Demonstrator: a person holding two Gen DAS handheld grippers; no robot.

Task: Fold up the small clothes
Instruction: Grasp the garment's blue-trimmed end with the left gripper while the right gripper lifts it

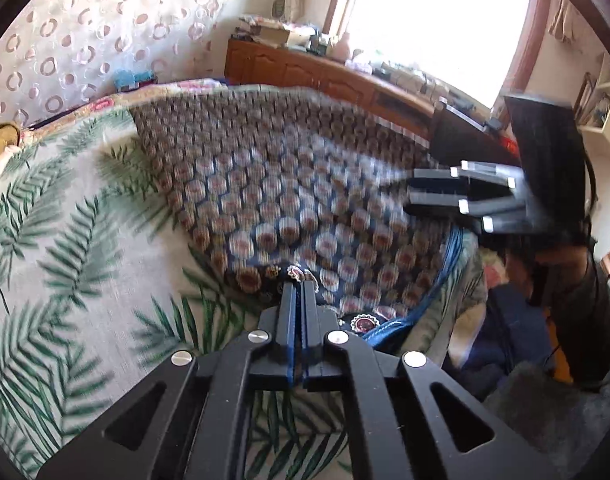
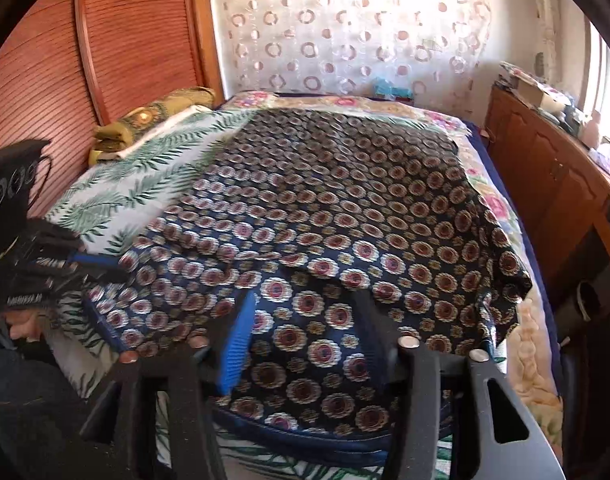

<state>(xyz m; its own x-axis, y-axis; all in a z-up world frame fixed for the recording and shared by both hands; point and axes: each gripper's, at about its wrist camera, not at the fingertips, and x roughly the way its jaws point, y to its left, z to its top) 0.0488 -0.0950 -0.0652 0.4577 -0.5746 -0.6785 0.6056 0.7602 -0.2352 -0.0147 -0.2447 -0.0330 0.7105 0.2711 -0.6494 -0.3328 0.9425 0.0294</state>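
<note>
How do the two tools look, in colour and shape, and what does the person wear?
Both the left tool and the right tool are black, with slotted linkage arms, round silver pivot screws and ribbed blue pads inside the fingers. The person's sleeve is dark.

it was a home bedroom: a bed (image 2: 501, 216) under a palm-leaf sheet (image 1: 65, 216), a ring-patterned curtain (image 2: 345, 32), and a cluttered wooden cabinet (image 2: 553, 168) by the window (image 1: 437, 20).
</note>
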